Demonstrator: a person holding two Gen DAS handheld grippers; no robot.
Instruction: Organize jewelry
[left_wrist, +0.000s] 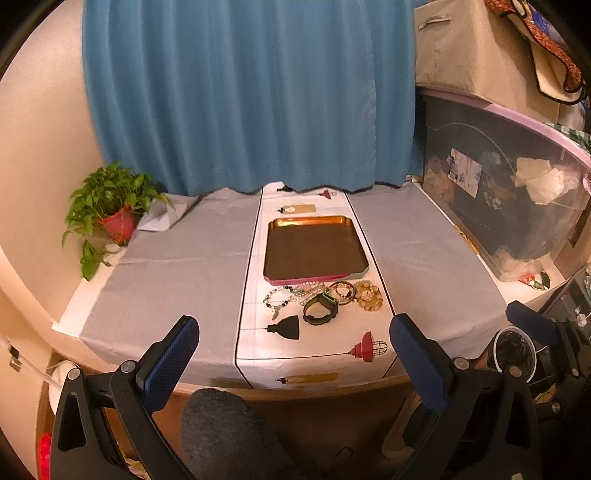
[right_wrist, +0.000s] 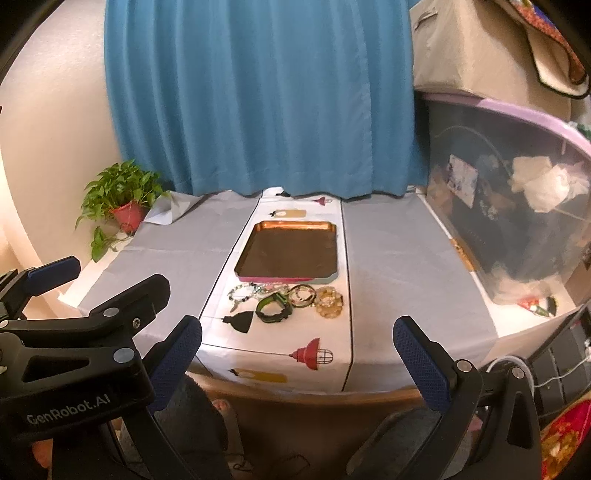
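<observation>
A dark tray with a gold and pink rim (left_wrist: 280, 221) (right_wrist: 288, 224) lies in the middle of the table, nothing in it. Just in front of it sits a row of jewelry: a beaded bracelet with a charm (left_wrist: 277, 298) (right_wrist: 242, 293), a black and green watch (left_wrist: 320, 309) (right_wrist: 274, 309), dark bangles (left_wrist: 342, 291) (right_wrist: 303, 294) and an amber bead bracelet (left_wrist: 368, 294) (right_wrist: 328, 301). My left gripper (left_wrist: 293, 345) and right gripper (right_wrist: 297, 347) both hang open before the table's near edge, short of the jewelry, holding nothing. The left gripper's body also fills the right wrist view's lower left.
A white runner with lamp prints (left_wrist: 314, 343) crosses the grey tablecloth (left_wrist: 177, 269). A potted plant (left_wrist: 114, 206) stands at the back left. A large clear storage bin (left_wrist: 509, 192) lines the right side. A blue curtain (left_wrist: 251, 96) hangs behind. A chair back (right_wrist: 295, 424) sits below.
</observation>
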